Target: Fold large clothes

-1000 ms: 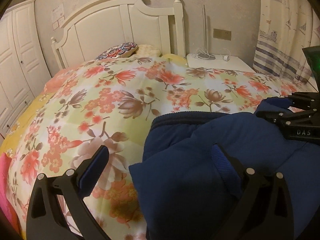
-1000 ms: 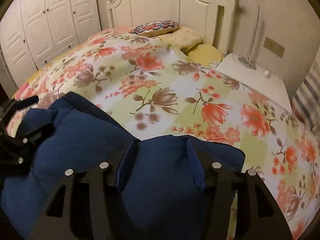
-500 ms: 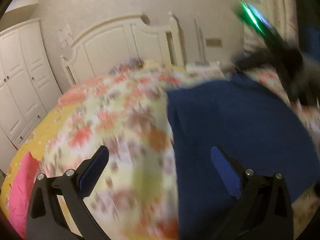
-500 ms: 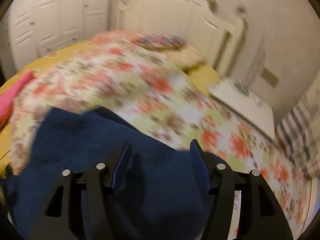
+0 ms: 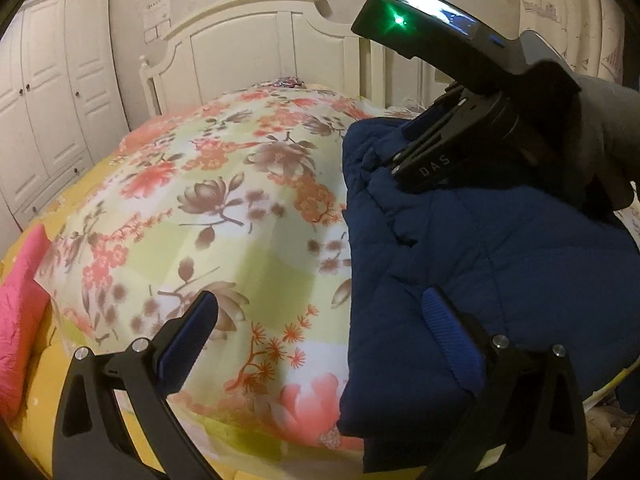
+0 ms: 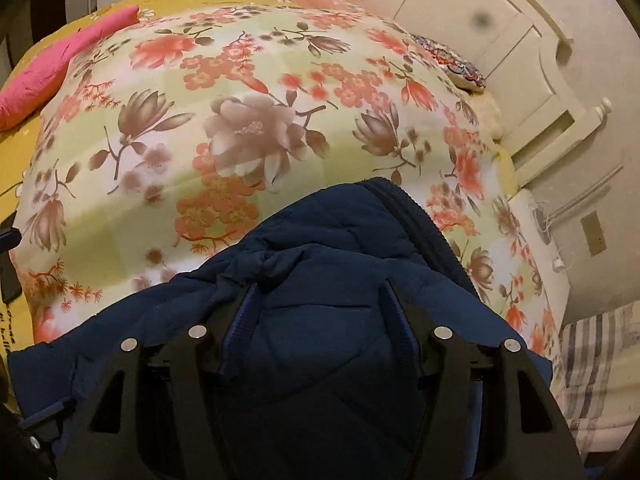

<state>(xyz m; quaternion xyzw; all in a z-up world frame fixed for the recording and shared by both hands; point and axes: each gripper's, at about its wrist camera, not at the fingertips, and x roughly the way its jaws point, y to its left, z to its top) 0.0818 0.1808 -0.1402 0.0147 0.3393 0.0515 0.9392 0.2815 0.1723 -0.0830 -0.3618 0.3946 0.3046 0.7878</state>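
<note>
Navy jacket [image 6: 320,280] lies between the right hand-held gripper's [image 6: 320,320] half-spread pads, the left hand-held gripper [image 5: 320,328] gaping empty.

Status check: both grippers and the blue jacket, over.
Left gripper open, empty, over the jacket's edge. Right gripper part open astride a bunched fold of the blue jacket. Jacket rumpled on floral quilt. Nothing in the way.

The blue jacket [image 6: 344,360] runs under the right gripper's [image 6: 320,312] fingers [image 6: 240,320] and off the bottom edge, so its lower part is hidden. Whether those fingers press the fabric between them cannot be told. In the left wrist view, the jacket's far side beyond the left gripper's [image 5: 316,332] fingers is covered by the other gripper's body. The pink cloth [image 5: 20,320] left of those fingers is cut by the edge.
</note>
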